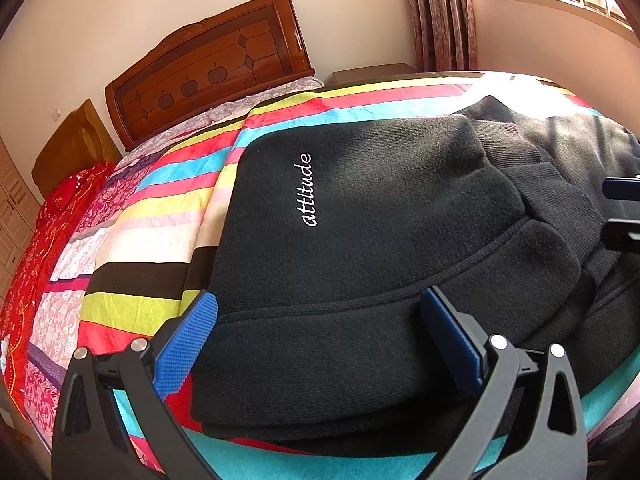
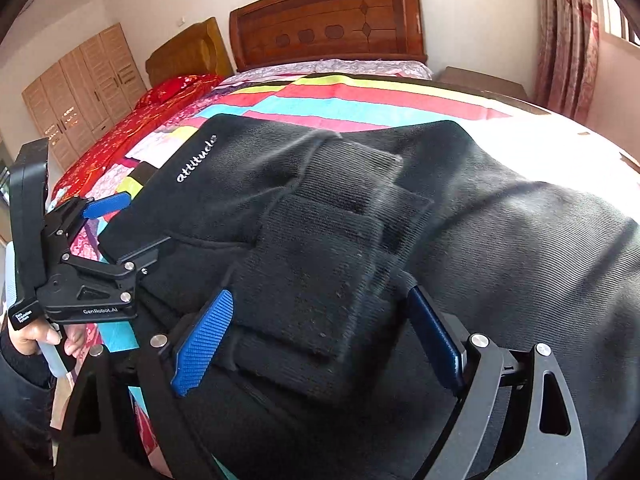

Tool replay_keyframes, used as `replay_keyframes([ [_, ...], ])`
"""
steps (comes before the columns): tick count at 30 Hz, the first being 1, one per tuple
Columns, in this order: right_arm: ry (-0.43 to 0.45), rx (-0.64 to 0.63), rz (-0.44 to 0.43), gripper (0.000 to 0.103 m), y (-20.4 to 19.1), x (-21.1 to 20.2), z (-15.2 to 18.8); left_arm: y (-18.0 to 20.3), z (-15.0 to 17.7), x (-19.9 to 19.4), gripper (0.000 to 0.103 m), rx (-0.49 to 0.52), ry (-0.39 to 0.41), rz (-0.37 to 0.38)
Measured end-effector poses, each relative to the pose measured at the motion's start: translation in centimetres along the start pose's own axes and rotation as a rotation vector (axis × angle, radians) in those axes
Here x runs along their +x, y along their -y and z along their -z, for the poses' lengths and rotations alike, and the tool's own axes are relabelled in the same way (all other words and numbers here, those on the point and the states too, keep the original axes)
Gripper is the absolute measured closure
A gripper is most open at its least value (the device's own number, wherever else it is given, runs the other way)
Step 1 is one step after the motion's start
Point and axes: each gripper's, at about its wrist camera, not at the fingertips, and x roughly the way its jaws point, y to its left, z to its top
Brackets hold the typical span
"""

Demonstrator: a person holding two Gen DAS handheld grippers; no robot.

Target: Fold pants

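Observation:
Black fleece pants (image 1: 360, 208) with white "attitude" lettering lie folded in layers on the striped bedspread (image 1: 160, 208). My left gripper (image 1: 320, 312) is open, its blue pads straddling the near folded edge of the pants, holding nothing. In the right wrist view the pants (image 2: 320, 240) fill the middle, with cuff ends stacked on top. My right gripper (image 2: 320, 320) is open over the stacked cuff layers, empty. The left gripper (image 2: 116, 232) shows at the left of the right wrist view, open at the pants' left edge.
A wooden headboard (image 2: 328, 20) stands at the far end of the bed. A red quilt (image 2: 132, 128) lies along the bed's left side. A wardrobe (image 2: 80, 92) stands at the far left, curtains (image 2: 568, 40) and a window at the right.

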Motion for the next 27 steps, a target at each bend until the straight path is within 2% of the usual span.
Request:
replay_keyframes([
  [2,0.024,0.03,0.022,0.018,1.6,-1.8,0.8,0.5,-0.2,-0.2,0.002,0.016,-0.009,-0.035],
  [6,0.129,0.141,0.066,0.017,6.5,-7.7,3.6,3.0,-0.8,-1.4,0.002,0.124,0.01,-0.175],
  [9,0.208,0.243,0.165,0.017,10.8,-12.6,6.8,5.0,-1.4,-2.9,0.002,0.173,0.046,-0.178],
  [11,0.245,0.34,0.234,0.016,14.0,-15.6,9.3,6.2,-2.3,-4.3,0.002,0.164,0.089,-0.123],
  [14,0.313,0.516,0.301,0.016,18.9,-19.8,13.3,7.6,-3.8,-5.5,0.002,0.106,0.11,0.073],
  [16,0.331,0.629,0.282,0.016,21.6,-21.6,15.9,8.2,-4.7,-4.7,0.002,0.036,0.072,0.22],
  [18,0.327,0.729,0.237,0.016,23.7,-22.4,18.1,8.7,-5.1,-3.1,0.002,-0.032,0.011,0.322],
  [20,0.325,0.796,0.156,0.015,24.8,-22.5,19.7,9.2,-5.1,-1.5,0.002,-0.072,-0.038,0.359],
  [22,0.314,0.811,0.092,0.015,24.9,-22.0,20.3,9.9,-4.5,0.1,0.002,-0.078,-0.089,0.369],
  [24,0.288,0.795,0.065,0.016,24.6,-20.9,20.0,10.7,-4.1,0.7,0.002,-0.038,-0.087,0.326],
  [27,0.262,0.798,-0.043,0.016,23.8,-18.8,19.2,11.2,-3.9,1.0,0.001,-0.029,-0.09,0.314],
])
